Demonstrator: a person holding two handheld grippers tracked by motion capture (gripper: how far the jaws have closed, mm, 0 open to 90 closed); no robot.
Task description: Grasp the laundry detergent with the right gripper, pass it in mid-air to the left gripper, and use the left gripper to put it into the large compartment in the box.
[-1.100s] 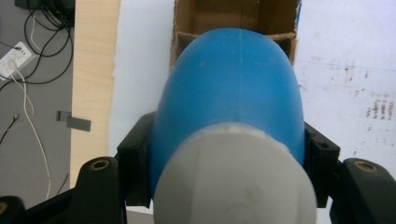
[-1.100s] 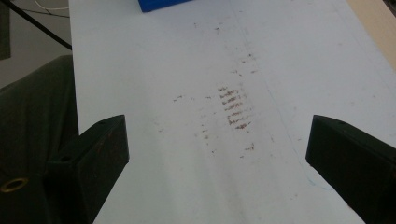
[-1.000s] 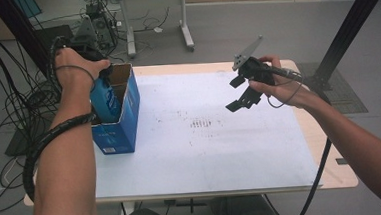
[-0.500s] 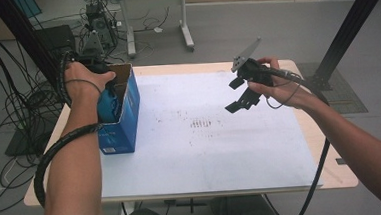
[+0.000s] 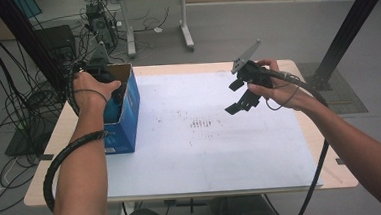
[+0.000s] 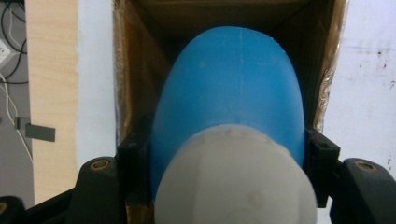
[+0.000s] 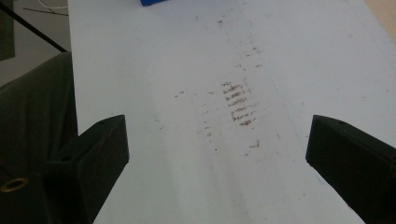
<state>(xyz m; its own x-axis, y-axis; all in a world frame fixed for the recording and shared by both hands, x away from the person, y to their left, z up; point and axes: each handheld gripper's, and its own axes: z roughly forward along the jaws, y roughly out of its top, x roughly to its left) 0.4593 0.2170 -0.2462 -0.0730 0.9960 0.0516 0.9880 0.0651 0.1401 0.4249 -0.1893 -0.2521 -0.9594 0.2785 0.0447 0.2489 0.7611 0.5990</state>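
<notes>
- The blue bottle (image 6: pixel 229 93) with a white cap (image 6: pixel 236 179) sits partly inside the open blue cardboard box (image 5: pixel 128 109) at the table's (image 5: pixel 183 188) left side.
- The left gripper (image 6: pixel 229 151) clamps the bottle, one jaw on each flank.
- The right gripper (image 5: pixel 240 97) hovers well apart above the white mat (image 7: pixel 196 70), its jaws spread wide and empty.

An open blue cardboard box (image 5: pixel 124 119) stands at the left edge of the white-topped counter (image 5: pixel 206 151); a blue plastic bottle (image 6: pixel 229 88) sits inside it.
</notes>
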